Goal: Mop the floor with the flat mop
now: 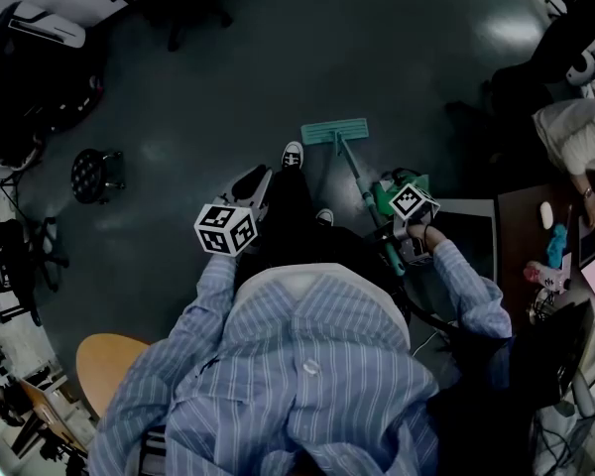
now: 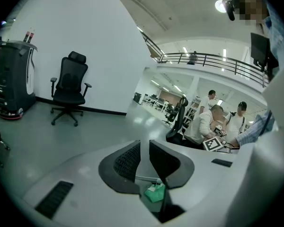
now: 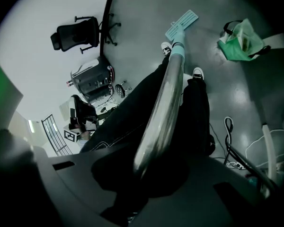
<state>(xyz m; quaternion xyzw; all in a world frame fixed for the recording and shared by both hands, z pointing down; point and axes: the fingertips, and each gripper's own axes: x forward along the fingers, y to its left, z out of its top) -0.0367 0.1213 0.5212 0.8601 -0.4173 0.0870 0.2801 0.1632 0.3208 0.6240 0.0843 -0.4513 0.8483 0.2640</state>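
Note:
The flat mop has a teal head (image 1: 334,132) lying flat on the dark floor ahead of the person's shoes. Its metal handle (image 1: 362,188) slopes back to my right gripper (image 1: 397,238), which is shut on it under its marker cube. In the right gripper view the shiny handle (image 3: 163,112) runs from between the jaws of the right gripper (image 3: 156,162) down to the mop head (image 3: 181,25). My left gripper (image 1: 256,178) is held in front of the person's waist, apart from the mop. In its own view the left gripper (image 2: 144,159) has its pads close together with nothing between them.
A green bag (image 3: 240,40) lies on the floor right of the mop. A black office chair (image 2: 69,89) and a dark machine (image 2: 12,77) stand by the white wall. A black stool (image 1: 97,172) stands at the left, a desk (image 1: 524,228) with a seated person (image 1: 575,137) at the right. Cables (image 3: 229,126) lie nearby.

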